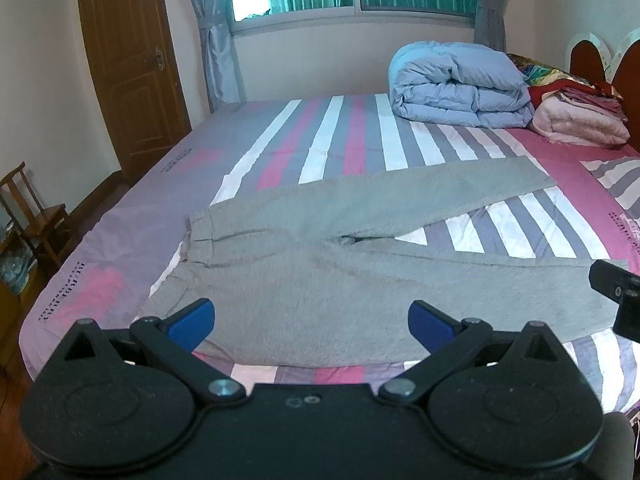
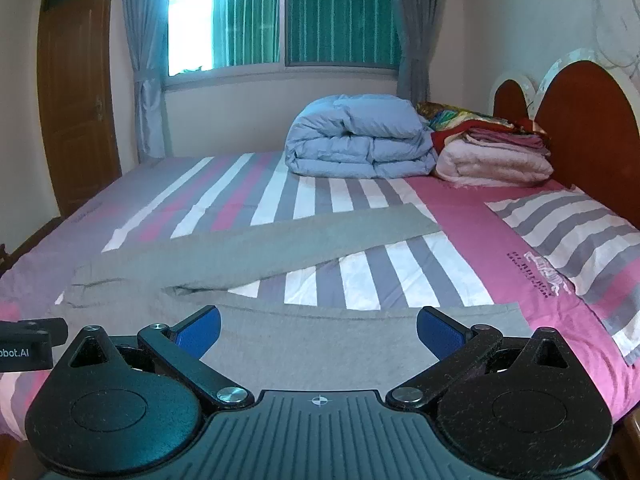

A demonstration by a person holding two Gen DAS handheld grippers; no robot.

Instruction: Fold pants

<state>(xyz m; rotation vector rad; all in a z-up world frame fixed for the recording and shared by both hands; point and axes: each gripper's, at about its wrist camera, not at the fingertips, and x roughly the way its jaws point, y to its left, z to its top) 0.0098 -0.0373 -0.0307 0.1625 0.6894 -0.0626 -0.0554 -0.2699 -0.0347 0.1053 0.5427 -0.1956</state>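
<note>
Pants (image 1: 360,280) lie crosswise just ahead of both grippers, waist beyond the left gripper (image 1: 310,322), hems beyond the right gripper (image 2: 318,330); both fingers apart, empty

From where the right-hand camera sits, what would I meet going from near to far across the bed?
Open right gripper → grey pants spread flat on the striped pink, grey and white bedsheet → rolled light-blue duvet → window with green blinds.
</note>
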